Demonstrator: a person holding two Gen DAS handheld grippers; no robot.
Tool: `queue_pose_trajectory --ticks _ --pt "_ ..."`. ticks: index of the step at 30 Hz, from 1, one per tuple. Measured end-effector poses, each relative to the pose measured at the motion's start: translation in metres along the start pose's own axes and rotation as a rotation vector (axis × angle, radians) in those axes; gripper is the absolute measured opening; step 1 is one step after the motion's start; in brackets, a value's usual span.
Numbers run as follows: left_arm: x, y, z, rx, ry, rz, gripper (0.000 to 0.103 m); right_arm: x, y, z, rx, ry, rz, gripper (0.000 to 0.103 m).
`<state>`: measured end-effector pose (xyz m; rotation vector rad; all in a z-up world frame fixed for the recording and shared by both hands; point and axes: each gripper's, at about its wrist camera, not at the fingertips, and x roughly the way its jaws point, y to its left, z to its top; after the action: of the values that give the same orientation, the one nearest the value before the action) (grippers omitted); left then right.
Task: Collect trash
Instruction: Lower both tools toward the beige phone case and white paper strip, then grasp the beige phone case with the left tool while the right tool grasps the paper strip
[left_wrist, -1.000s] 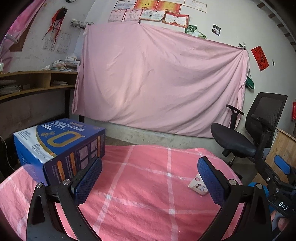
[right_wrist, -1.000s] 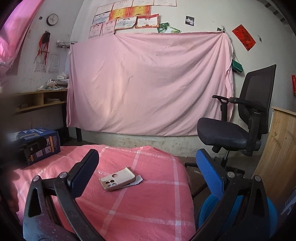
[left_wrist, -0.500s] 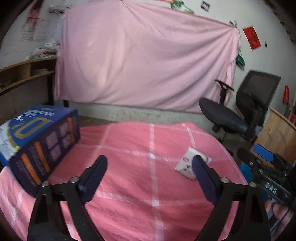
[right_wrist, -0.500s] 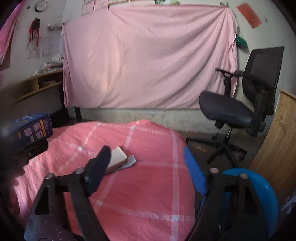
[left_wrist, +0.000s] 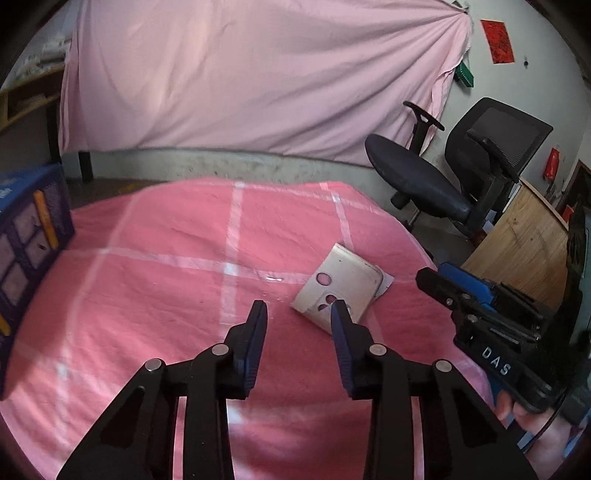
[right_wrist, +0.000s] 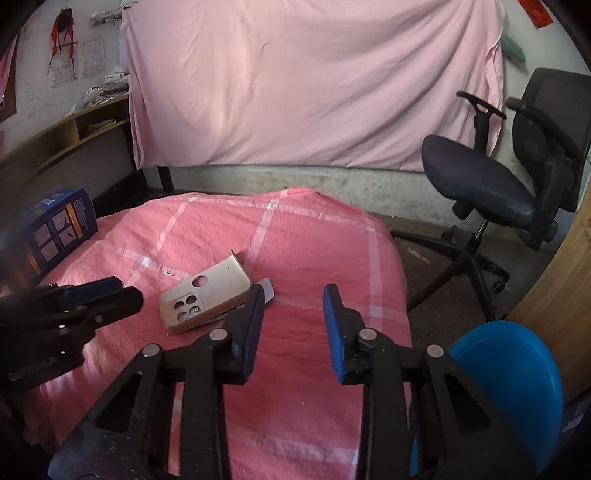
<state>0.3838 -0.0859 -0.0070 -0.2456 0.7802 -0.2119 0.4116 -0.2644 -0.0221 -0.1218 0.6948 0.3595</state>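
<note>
A cream phone case (left_wrist: 341, 291) lies flat on the pink-checked desk (left_wrist: 155, 280), camera holes up, a white card (right_wrist: 266, 289) tucked beneath its far corner. From the left claw (left_wrist: 298, 314), jaws parted and empty, the case sits at one o'clock, touching distance from the right finger. From the right claw (right_wrist: 293, 299), likewise released and empty, it lies at ten o'clock. In the left wrist view the long axis runs from seven to one o'clock, camera end nearest the left claw, which looks the closer. A blue bin (right_wrist: 517, 384) waits at the right claw's four o'clock.
</note>
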Motion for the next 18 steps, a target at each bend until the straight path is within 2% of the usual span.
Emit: queue_pose_trajectory --ticks 5,7,8,9,10,18 --pt "0.018 0.003 0.009 -0.066 0.077 -0.02 0.03 0.009 -0.001 0.003 0.013 0.029 0.02 0.058" --pt "0.018 0.003 0.012 -0.084 0.075 -0.023 0.029 0.012 -0.001 0.004 0.013 0.039 0.028 0.058" --pt "0.018 0.003 0.013 -0.092 0.076 -0.027 0.026 0.013 -0.001 0.004 0.01 0.044 0.029 0.058" --pt "0.02 0.003 0.013 -0.098 0.084 -0.022 0.013 0.014 0.0 0.005 0.007 0.046 0.029 0.058" --pt "0.021 0.003 0.013 -0.105 0.095 -0.012 0.01 0.014 0.0 0.004 0.004 0.047 0.027 0.058" --pt "0.015 0.001 0.014 -0.13 0.057 0.005 0.0 0.014 -0.001 0.004 0.014 0.047 0.029 0.058"
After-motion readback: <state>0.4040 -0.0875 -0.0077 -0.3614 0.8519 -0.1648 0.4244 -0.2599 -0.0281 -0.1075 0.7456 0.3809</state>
